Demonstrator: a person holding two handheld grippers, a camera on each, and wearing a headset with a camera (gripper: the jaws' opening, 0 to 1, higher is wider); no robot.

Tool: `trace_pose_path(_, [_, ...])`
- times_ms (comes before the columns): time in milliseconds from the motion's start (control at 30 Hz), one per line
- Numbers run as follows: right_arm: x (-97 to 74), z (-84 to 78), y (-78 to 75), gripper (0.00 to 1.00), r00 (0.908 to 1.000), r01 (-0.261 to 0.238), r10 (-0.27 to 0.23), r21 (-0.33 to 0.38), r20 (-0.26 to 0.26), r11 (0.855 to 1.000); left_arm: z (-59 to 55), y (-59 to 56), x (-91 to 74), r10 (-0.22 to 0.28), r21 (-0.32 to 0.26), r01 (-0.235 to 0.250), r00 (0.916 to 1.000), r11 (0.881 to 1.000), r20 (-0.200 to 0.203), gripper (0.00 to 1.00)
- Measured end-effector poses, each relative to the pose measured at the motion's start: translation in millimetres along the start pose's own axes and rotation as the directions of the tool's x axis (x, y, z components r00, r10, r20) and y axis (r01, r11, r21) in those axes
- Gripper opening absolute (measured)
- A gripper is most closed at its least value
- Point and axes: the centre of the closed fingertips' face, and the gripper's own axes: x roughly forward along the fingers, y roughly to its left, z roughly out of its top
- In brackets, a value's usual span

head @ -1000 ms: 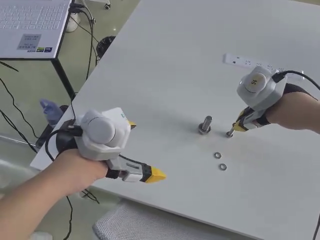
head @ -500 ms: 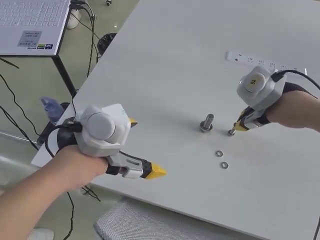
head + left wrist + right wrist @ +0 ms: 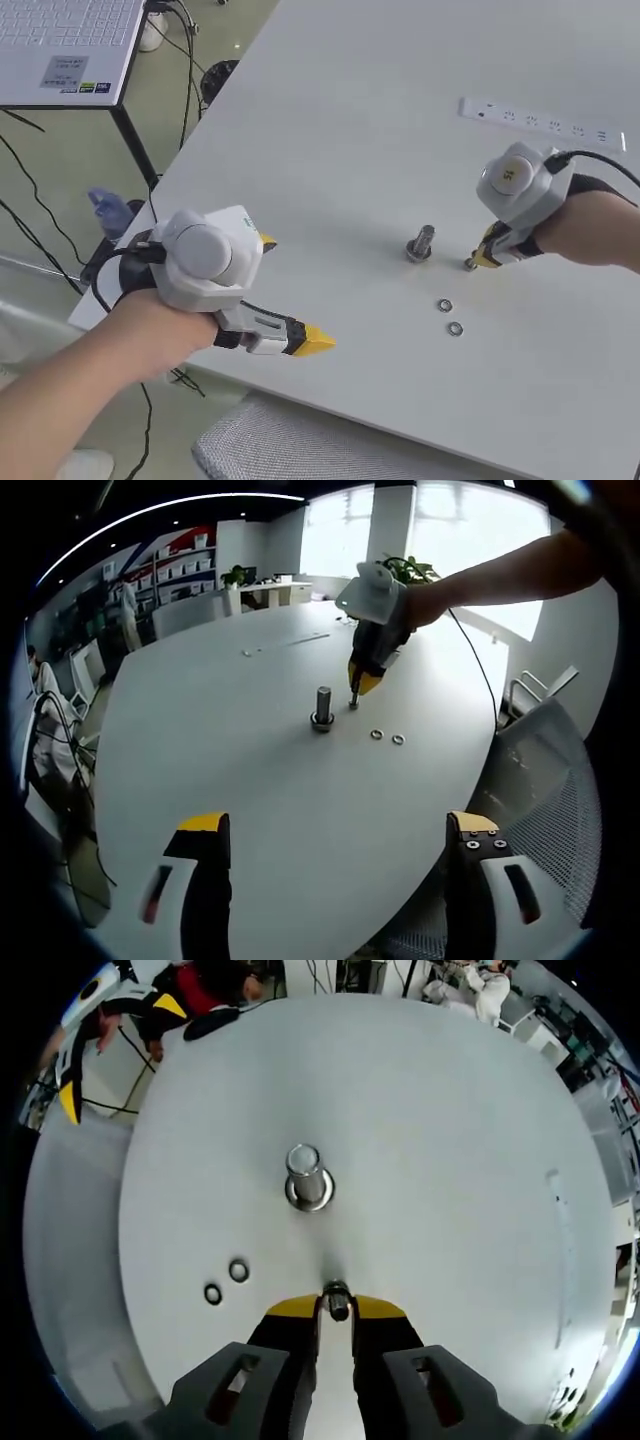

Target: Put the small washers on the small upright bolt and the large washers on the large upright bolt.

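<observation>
Two small silver washers [image 3: 445, 305] lie loose on the white table [image 3: 330, 120] near the large upright steel bolt [image 3: 421, 243]. The right gripper [image 3: 478, 262] has its jaws nearly together at the small upright bolt [image 3: 337, 1298]; whether they grip anything I cannot tell. The left gripper [image 3: 337, 825] hovers with jaws apart. The next move is probably fetching a loose washer.

an open office: laptop [image 3: 60, 45] on a side desk, white meeting table [image 3: 330, 130], mesh chair [image 3: 545, 775], big windows [image 3: 335, 530]

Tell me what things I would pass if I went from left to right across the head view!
laptop → left gripper → large bolt → upper washer → lower washer → small bolt → right gripper
</observation>
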Motion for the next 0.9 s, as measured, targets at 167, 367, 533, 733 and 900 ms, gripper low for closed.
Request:
trace_pose_path(167, [4.7,-2.1,1.9,0.12,0.9999,-0.008,0.008,-0.005,-0.009,1.0,-0.6,2.2,0.4,0.001,-0.004,-0.001,1.0,1.0,-0.001,0.88])
trace_pose_path(367, [13.3,-6.4,2.3,0.12,0.9996,-0.018,0.018,-0.003,-0.02,1.0,-2.0,4.4,2.1,-0.001,-0.007,0.001,1.0,1.0,-0.008,0.88])
trace_pose_path(533, [18.0,-6.7,3.0,0.12,0.9996,-0.018,0.017,-0.016,-0.024,1.0,-3.9,4.5,2.4,-0.007,-0.007,0.007,0.9998,1.0,-0.016,0.88])
trace_pose_path(733, [19.4,-5.2,2.5,0.12,0.9996,-0.016,0.016,-0.026,-0.022,1.0,-5.3,5.4,2.4,-0.009,-0.011,0.009,0.9998,1.0,-0.017,0.87])
trace_pose_path(900, [19.5,-5.3,2.8,0.13,0.9996,-0.02,0.02,-0.027,-0.021,0.999,-5.6,3.4,4.3,-0.015,-0.011,0.015,0.9997,1.0,-0.019,0.86])
